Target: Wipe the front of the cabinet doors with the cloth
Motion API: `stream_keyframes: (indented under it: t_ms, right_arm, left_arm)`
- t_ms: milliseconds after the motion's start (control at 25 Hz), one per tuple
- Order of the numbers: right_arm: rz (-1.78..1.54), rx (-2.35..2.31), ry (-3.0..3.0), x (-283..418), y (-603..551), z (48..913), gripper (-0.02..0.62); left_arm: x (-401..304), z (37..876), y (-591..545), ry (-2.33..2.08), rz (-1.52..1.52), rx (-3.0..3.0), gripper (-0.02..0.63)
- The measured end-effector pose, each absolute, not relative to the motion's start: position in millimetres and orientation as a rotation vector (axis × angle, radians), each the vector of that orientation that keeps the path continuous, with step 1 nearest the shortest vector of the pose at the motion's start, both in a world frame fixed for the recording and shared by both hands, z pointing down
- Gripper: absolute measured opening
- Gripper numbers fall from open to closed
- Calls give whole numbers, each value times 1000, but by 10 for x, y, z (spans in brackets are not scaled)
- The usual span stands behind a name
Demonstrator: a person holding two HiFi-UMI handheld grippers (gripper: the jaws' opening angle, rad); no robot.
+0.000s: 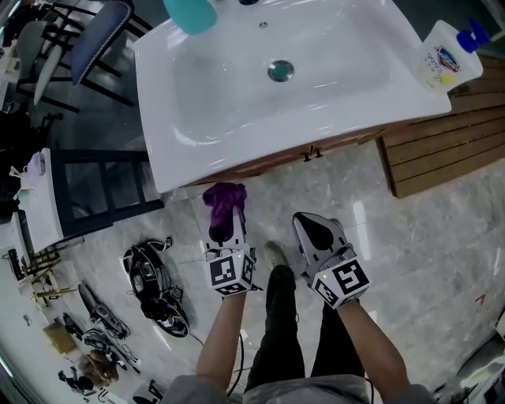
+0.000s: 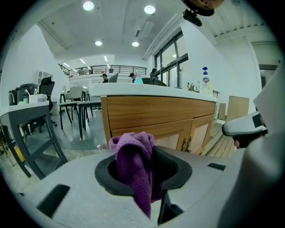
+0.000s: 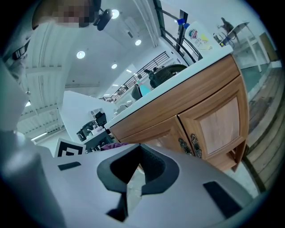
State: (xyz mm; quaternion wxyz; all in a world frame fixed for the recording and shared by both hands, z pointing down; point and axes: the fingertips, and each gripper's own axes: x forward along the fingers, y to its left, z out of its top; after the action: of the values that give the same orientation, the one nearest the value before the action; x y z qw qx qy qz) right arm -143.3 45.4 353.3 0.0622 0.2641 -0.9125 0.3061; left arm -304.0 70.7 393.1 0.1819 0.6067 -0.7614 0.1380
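- A white sink top (image 1: 237, 126) overhangs the wooden cabinet doors (image 2: 178, 136), so the head view shows only a thin strip of their front, with the dark door handles (image 2: 186, 143) at the middle seam.
- On the sink top a teal cup (image 1: 191, 13) stands at the back edge and a white bottle with a blue cap (image 1: 448, 59) sits at the right corner.
- A slatted wooden platform (image 1: 442, 150) lies on the floor just beside the cabinet's right side.
- A tangle of black cables and small gear (image 1: 154, 288) lies on the floor to the person's left, near a white table (image 1: 43, 205).
- The left gripper (image 1: 225, 230) is clamped on the purple cloth (image 2: 133, 164), which bunches above the jaws and hangs down between them, near the doors but apart from them.
- The right gripper (image 3: 139, 149) points at the doors with its jaws closed together and nothing between them.
- The floor (image 1: 410, 252) is pale marbled tile.
- The room beyond is a bright open space with ceiling spotlights, tall windows, desks and chairs.
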Motion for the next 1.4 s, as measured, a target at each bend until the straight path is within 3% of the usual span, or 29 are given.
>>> stream_keyframes:
  t_ms: [1400]
  right_arm:
    - [1071,1222,-2641,-1005,768,4156,9]
  left_arm:
    - [-3249,4192,372,-2082,506,1933,110]
